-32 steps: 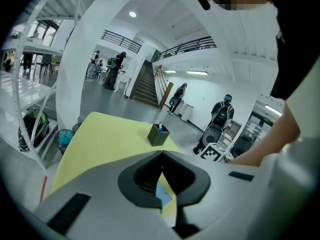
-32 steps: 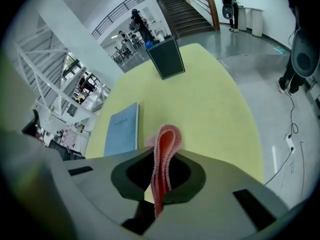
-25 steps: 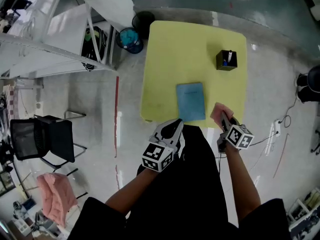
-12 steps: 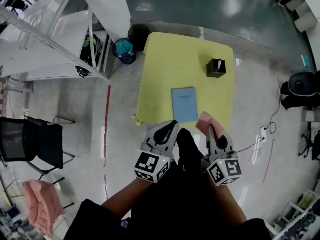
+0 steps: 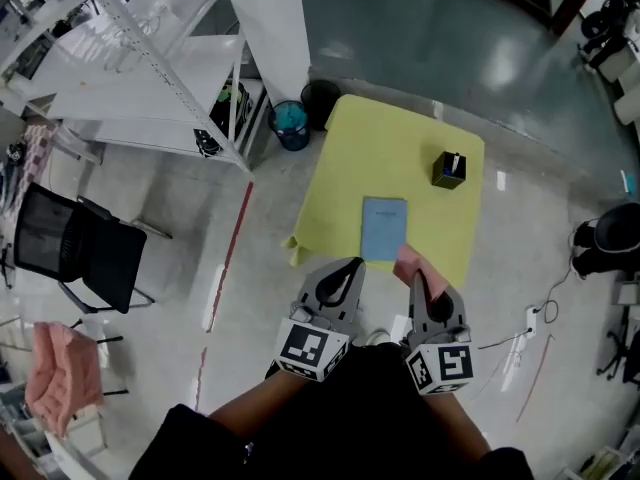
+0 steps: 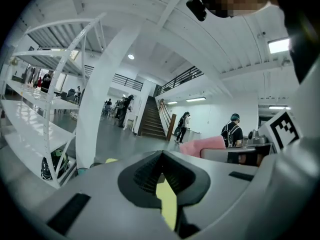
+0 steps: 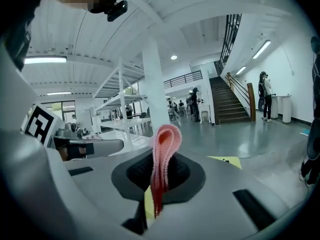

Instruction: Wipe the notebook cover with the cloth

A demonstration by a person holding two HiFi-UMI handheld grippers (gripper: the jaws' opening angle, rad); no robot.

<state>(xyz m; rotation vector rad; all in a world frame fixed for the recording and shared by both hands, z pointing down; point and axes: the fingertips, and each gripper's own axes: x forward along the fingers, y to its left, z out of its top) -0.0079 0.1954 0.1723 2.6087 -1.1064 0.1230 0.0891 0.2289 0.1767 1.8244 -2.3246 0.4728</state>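
**Cloth gripped, notebook untouched on table**

A grey glossy floor (image 5: 520,98) is seen all round. A white shelving rack (image 5: 150,78) is placed at the left of the head view. A yellow table (image 5: 410,158) is set ahead of the person, with a black chair (image 5: 75,253) well apart from it on the left.

The notebook (image 5: 384,228), with a light blue cover, is laid flat and closed on the near half of the table, close to the near edge. Nothing is lying on it.

The left gripper (image 5: 352,265) is held short of the table's near edge, just beside the notebook's near left corner as seen from the head. In the left gripper view its fingers (image 6: 161,156) are pressed together at the tips with nothing between them; only a sliver of yellow table shows through the gap below.

The right gripper (image 5: 418,280) is held level beside it. Its fingers are clenched on the cloth (image 7: 165,149), a pink folded piece that stands up out of them in a loop. In the head view the cloth is seen just beside the notebook's near right corner, raised in the air.

A black box (image 5: 449,169) is set on the table's far right part, well apart from the notebook. A blue bin (image 5: 290,123) is placed on the floor by the far left corner.
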